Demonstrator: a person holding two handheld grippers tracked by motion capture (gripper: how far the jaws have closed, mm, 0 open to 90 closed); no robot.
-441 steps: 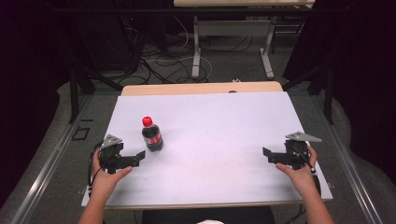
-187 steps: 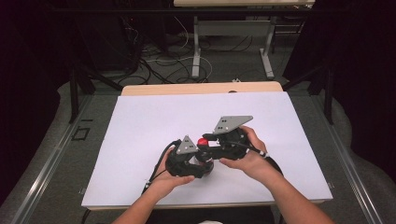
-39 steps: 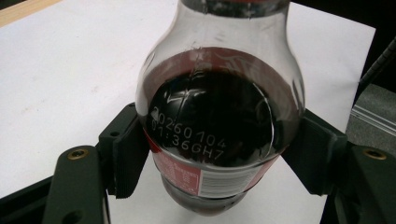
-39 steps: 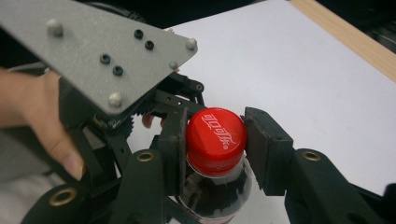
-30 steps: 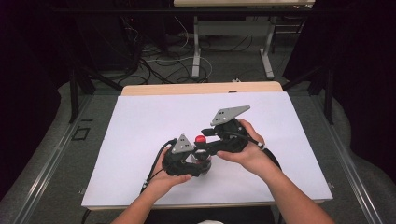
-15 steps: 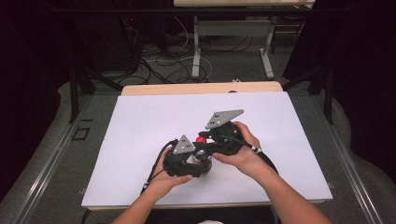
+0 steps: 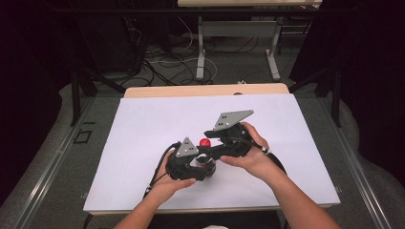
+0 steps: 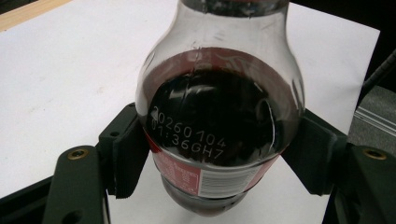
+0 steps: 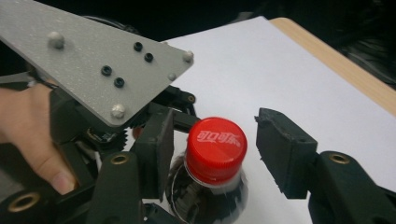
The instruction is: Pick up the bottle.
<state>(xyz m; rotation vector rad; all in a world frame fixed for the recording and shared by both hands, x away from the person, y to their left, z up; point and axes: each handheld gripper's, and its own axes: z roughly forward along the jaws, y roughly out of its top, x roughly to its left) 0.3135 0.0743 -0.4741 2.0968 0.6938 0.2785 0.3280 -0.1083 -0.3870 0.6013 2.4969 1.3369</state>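
A small cola bottle (image 8: 219,126) with a red cap (image 9: 217,147) stands upright at the middle of the white table (image 7: 143,124). My left gripper (image 7: 203,164) is shut on its dark body, one pad on each side (image 8: 128,154). My right gripper (image 9: 215,149) reaches in from the right at cap height. Its jaws have just been opening and stand on either side of the cap. The right pad (image 9: 280,149) is clear of the cap and the left pad sits close beside it. In the high view the cap (image 7: 204,142) shows between the two grippers.
The grey three-cornered plate (image 9: 93,56) of my left gripper looms at the upper left of the right gripper view. A wooden strip (image 7: 205,90) runs along the table's far edge. Beyond it, table legs and cables (image 7: 200,57) lie on the dark floor.
The right gripper rocked slightly left and back again over the cap. The bottle and the left gripper have not moved.
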